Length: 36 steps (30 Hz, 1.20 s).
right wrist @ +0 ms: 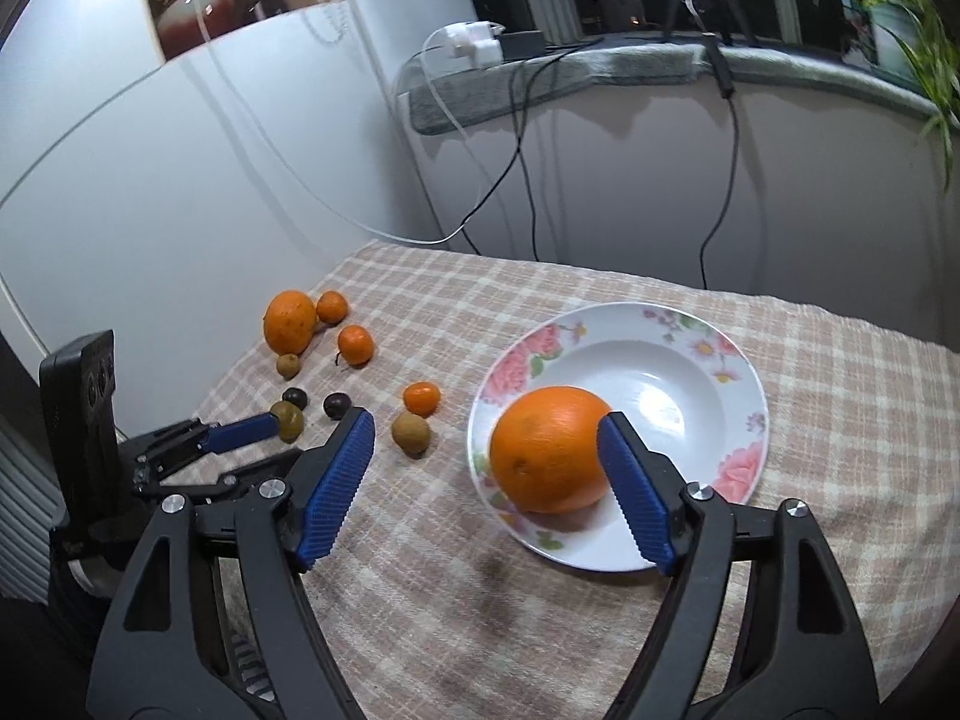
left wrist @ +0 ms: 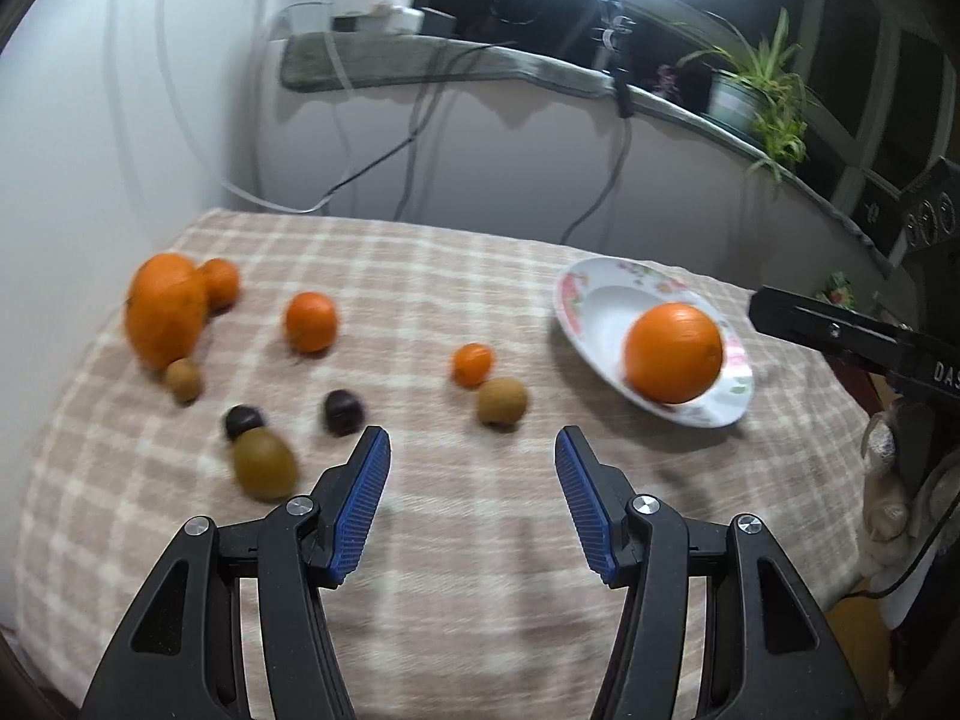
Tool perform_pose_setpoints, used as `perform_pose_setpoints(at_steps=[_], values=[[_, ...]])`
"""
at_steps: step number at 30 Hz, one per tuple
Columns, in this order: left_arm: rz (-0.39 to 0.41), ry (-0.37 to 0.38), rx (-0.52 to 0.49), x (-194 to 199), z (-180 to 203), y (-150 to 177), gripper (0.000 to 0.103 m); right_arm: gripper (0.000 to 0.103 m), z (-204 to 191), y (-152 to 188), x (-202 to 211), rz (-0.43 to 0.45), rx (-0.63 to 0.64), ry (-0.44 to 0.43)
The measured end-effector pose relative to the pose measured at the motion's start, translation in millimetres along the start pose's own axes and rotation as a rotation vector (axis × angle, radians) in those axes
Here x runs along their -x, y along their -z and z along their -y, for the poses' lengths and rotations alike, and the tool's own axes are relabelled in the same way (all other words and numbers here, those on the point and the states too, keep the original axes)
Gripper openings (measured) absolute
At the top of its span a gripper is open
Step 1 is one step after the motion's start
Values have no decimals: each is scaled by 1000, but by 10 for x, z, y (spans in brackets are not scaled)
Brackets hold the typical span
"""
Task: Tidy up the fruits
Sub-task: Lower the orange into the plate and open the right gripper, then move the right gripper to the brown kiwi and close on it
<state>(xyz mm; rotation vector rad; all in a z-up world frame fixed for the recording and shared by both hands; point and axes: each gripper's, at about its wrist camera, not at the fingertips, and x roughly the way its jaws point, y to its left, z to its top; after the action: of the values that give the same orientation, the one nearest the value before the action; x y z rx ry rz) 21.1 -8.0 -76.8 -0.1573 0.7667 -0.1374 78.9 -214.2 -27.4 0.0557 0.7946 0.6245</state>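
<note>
A large orange [right wrist: 549,450] lies in the flowered white plate [right wrist: 750,396]. My right gripper [right wrist: 483,420] stands open around the orange's near side, with one blue pad just in front of it and the other well off to the left. My left gripper [left wrist: 473,438] is open over bare cloth with nothing between its pads. Loose on the cloth are another large orange [left wrist: 165,312], three tangerines [left wrist: 310,322], three brownish kiwis [left wrist: 503,401] and two dark round fruits [left wrist: 343,412]. In the left wrist view the plate [left wrist: 576,294] with its orange [left wrist: 672,353] sits at the right.
A checked beige cloth [right wrist: 600,630] covers the table. A white wall and cabinet run along the left side. Cables hang from the window ledge [right wrist: 600,69] behind, and a potted plant [left wrist: 762,96] stands on it. The left gripper [right wrist: 240,432] shows at the table's left edge.
</note>
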Motion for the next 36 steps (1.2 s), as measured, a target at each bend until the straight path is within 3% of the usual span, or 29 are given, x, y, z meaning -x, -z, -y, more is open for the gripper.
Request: perform_pose_setpoints(at_steps=[18,28,36], values=[[-9,-84,121,18,-672,136,57,79,-500,82,-547,-101,140,-43],[-39,-86,149,-112,-822,175,50,54,-647,101,-947,-167,214,5],[-47,-80,148,-165,-866,168,46,46,-806,121,-1200,-230,306,28]])
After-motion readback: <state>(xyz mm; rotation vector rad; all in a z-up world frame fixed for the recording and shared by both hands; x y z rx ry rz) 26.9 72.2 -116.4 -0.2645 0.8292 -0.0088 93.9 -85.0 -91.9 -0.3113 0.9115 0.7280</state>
